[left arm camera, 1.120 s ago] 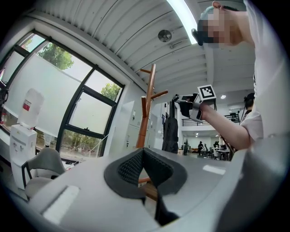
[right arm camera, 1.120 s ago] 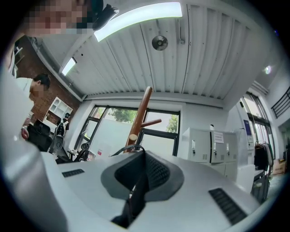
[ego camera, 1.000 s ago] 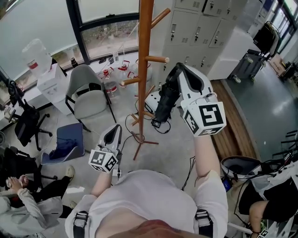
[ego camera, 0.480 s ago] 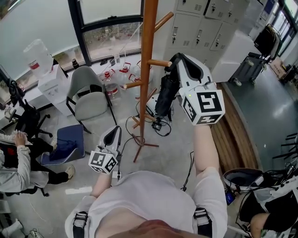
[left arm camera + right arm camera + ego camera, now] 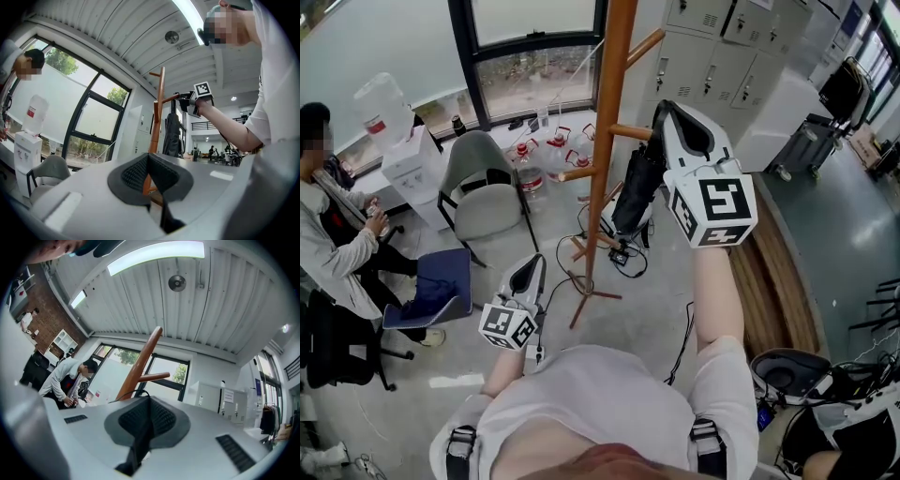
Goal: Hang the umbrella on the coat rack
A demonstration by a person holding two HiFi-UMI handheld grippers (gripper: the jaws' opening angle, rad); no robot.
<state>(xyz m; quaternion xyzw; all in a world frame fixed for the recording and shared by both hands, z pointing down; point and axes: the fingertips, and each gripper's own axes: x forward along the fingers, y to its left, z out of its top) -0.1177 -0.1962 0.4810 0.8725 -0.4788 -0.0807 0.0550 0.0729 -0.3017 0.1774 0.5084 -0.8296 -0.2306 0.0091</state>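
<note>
The umbrella (image 5: 636, 192), black and folded, is held by its thin strap, which is pinched in the right claw (image 5: 657, 112); the jaws are pressed together on that strap. The umbrella hangs off the floor (image 5: 642, 309) at the 3 o'clock side of the coat rack (image 5: 600, 187), with its top just beside the middle peg (image 5: 630, 132). Whether it touches the pole cannot be told. The left claw (image 5: 532, 262) is held low at 7 o'clock of the rack, its jaws pressed together with nothing between them, well apart from the pole.

A lower peg (image 5: 572, 172) juts toward 9 o'clock and an upper peg (image 5: 645, 47) toward 1 o'clock. At the base, the splayed feet (image 5: 592, 286) are spread over the floor, and loose cables (image 5: 581, 246) are trailed among them, under the hanging umbrella.

A grey chair (image 5: 483, 192) is placed at 9 o'clock of the rack, and a blue seat (image 5: 441, 279) at 8 o'clock. Clear jugs (image 5: 551, 142) are lined up below the window (image 5: 534, 80) at 11 o'clock, and a water dispenser (image 5: 411, 159) is set at 10 o'clock, beside a seated person (image 5: 333, 244). Lockers (image 5: 722, 47) close the 1 o'clock side.

Open floor is left from 4 to 6 o'clock of the rack, bounded at the right by a wooden strip (image 5: 773, 281).
</note>
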